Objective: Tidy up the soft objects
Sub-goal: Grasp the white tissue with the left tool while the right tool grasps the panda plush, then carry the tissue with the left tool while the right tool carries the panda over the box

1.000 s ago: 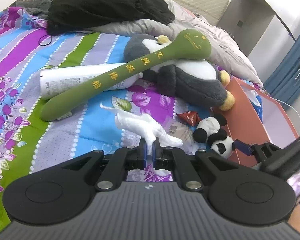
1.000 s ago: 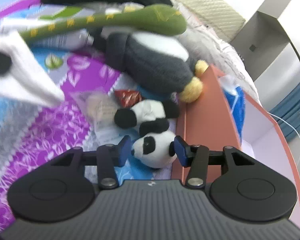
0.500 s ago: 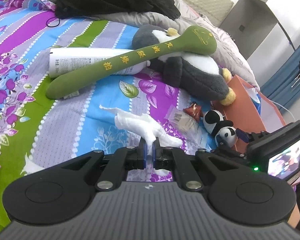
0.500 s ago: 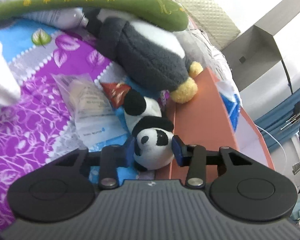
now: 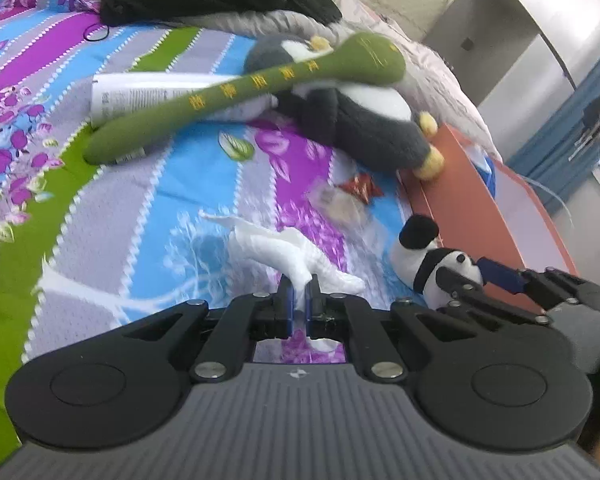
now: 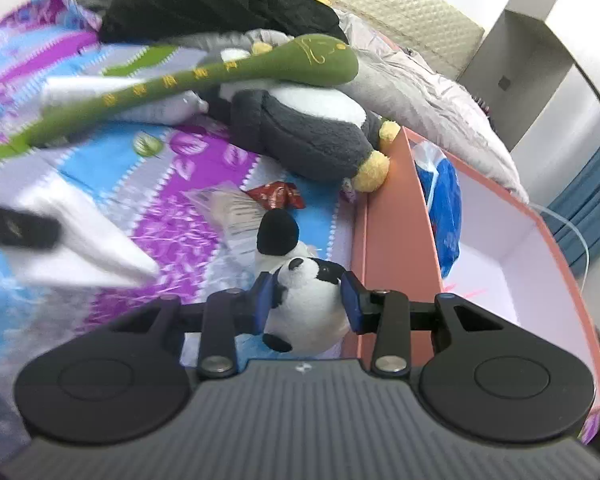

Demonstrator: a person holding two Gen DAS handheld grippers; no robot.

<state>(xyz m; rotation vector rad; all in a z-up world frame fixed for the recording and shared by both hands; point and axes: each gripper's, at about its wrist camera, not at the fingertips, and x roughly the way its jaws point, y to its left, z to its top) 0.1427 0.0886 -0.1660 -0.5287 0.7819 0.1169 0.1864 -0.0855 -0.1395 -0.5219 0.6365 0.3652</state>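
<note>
Surface: striped floral bedspread (image 5: 112,208), seen beyond both tools.
Left gripper (image 5: 298,304): jaws together, clamped on one white tissue wad (image 5: 284,256) that sticks out ahead of the fingertips.
Right gripper (image 6: 306,304): jaws have just been closing; blue pads (image 6: 350,300) press the head of one small panda plush (image 6: 300,300), its body hanging forward.
Box: one orange box (image 6: 392,248), just right of the right gripper.
Far ahead: one penguin plush (image 6: 300,132), one green plush stick (image 5: 240,96).
Writing: yellow characters on the stick, unreadable.
</note>
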